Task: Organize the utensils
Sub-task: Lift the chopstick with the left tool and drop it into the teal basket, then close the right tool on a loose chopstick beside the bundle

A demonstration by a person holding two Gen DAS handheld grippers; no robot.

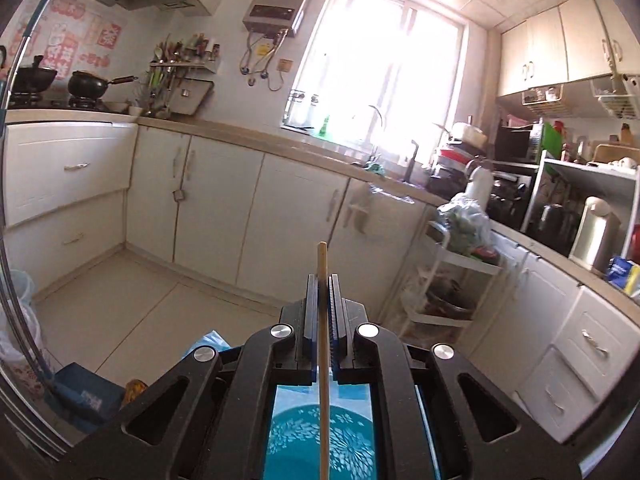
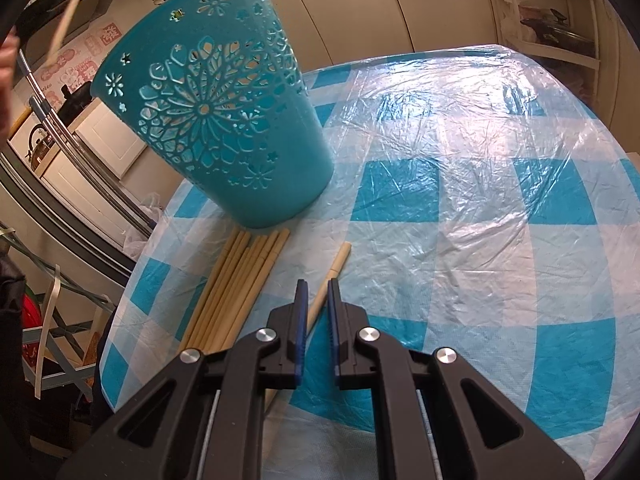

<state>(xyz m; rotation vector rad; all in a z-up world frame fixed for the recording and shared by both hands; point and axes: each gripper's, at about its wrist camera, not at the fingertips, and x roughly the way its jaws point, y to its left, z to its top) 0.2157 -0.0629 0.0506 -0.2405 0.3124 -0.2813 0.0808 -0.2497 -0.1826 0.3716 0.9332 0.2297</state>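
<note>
My left gripper [image 1: 322,280] is shut on one wooden chopstick [image 1: 322,264], which stands upright between the pads, raised in front of the kitchen cabinets. Under the gripper's frame I see the teal cut-out basket [image 1: 320,440]. In the right wrist view the same basket [image 2: 212,120] stands on the checked table [image 2: 480,200]. A bundle of several chopsticks [image 2: 236,280] lies just in front of it. My right gripper [image 2: 318,284] hovers shut, with only a narrow gap, over a lone chopstick [image 2: 340,260] lying on the cloth. Nothing is gripped between its pads.
The table's left edge [image 2: 132,280] drops off beside the bundle. A white trolley rack [image 1: 448,280] stands against the cabinets [image 1: 256,220]. At the top left of the right wrist view a hand [image 2: 6,68] shows.
</note>
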